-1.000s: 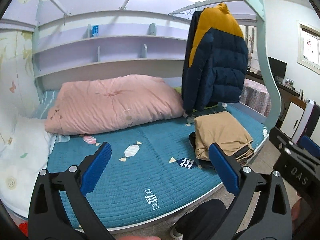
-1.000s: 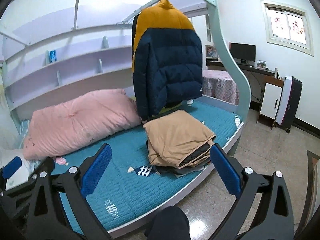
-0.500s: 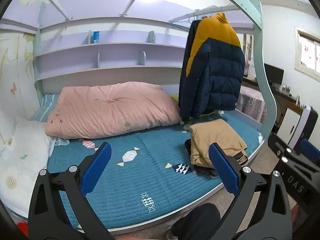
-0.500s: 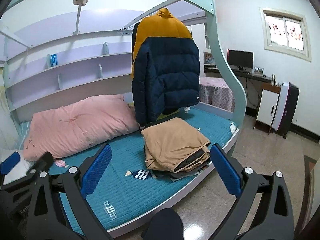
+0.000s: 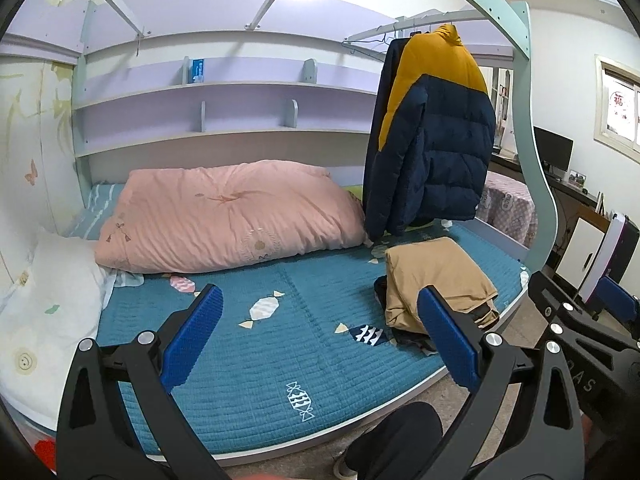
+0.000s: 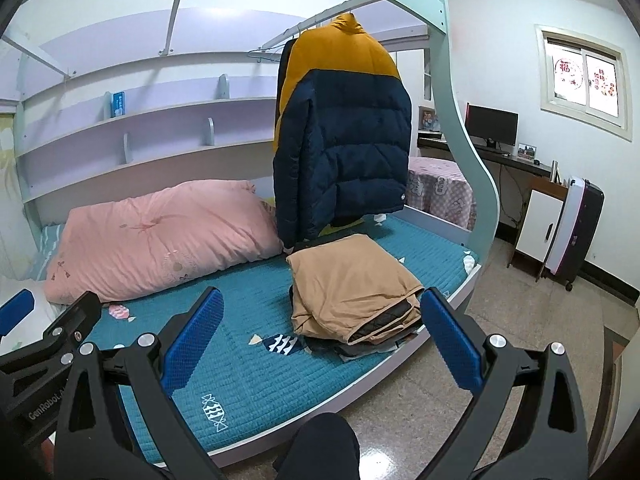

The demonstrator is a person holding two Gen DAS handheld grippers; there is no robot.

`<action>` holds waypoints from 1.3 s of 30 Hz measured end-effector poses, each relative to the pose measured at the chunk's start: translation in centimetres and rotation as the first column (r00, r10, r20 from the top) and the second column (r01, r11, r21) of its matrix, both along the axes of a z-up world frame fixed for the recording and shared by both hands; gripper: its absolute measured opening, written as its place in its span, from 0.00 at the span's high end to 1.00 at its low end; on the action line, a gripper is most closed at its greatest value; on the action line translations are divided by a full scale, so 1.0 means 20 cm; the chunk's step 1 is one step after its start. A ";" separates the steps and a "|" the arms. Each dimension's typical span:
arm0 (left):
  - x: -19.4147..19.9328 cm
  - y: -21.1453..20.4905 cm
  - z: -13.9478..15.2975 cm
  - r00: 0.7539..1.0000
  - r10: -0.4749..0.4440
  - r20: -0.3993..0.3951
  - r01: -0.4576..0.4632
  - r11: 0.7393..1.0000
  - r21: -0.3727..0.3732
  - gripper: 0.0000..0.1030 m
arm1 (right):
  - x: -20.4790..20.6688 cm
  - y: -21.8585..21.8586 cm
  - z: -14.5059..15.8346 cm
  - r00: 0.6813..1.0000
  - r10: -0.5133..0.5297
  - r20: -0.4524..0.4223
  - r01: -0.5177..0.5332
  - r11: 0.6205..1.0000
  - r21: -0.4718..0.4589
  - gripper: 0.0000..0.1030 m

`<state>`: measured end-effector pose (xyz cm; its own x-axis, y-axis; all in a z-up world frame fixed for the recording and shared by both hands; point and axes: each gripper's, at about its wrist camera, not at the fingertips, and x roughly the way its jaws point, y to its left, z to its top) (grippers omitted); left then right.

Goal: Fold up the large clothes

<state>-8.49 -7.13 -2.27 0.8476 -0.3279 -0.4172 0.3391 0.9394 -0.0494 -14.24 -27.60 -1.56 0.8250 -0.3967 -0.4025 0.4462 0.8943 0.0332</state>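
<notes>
The next large garment to fold looks to be the puffer jacket (image 6: 344, 140), navy with a yellow yoke, hanging from a rail (image 6: 320, 20) in the upper centre of the right wrist view, its hem just above the bed (image 6: 248, 368). Below it, at right of centre, a tan folded garment (image 6: 352, 284) tops a small stack lying close to the mattress edge.

The main risk, as I judge it, is at the hanger: pulling the jacket down by the hem or a sleeve could snag it on the rail, or let the slick, bulky shell slip from a thin pinch. A falling jacket could also land on the folded stack and push it off the bed, since the stack sits so near the edge. The pink duvet (image 5: 232, 216) fills the left middle of the bed, leaving limited flat room for spreading a big coat, so a fold may bunch up.

Both tongs are released, holding nothing. The left tongs (image 5: 320, 336) hang low in the frame, well back from the bed, pointed across the mattress towards the duvet and jacket. The right tongs (image 6: 320, 340) sit at a like height, aimed at the stack and the jacket, with the left one's body showing at the lower left of its view. A dark knee (image 6: 320, 448) shows at bottom centre.
</notes>
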 end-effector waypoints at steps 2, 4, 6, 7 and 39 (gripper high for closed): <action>0.00 0.00 0.00 1.000 -0.002 -0.005 0.002 1.000 -0.003 0.05 | 0.00 0.00 0.00 1.000 0.002 -0.002 -0.002 1.000 -0.002 0.07; 0.01 0.00 0.00 1.000 -0.005 -0.010 0.005 1.000 -0.006 0.05 | 0.00 0.00 0.00 1.000 0.000 -0.005 0.000 1.000 -0.009 0.07; 0.01 0.00 0.00 1.000 -0.007 -0.013 0.007 1.000 -0.016 0.05 | 0.01 0.00 0.00 1.000 0.004 -0.006 -0.004 1.000 -0.012 0.07; 0.01 0.00 0.00 1.000 -0.005 -0.015 0.005 1.000 -0.017 0.05 | 0.01 0.00 0.00 1.000 0.004 -0.006 -0.004 1.000 -0.010 0.07; 0.03 -0.03 -0.04 0.999 -0.006 -0.052 0.006 1.000 -0.001 0.05 | 0.05 -0.01 -0.03 0.998 0.037 -0.046 -0.037 0.999 0.010 0.07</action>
<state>-7.83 -7.69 -3.16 0.8227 -0.3331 -0.4607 0.3414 0.9374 -0.0682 -13.20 -27.85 -2.19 0.8196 -0.3624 -0.4438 0.4143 0.9099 0.0220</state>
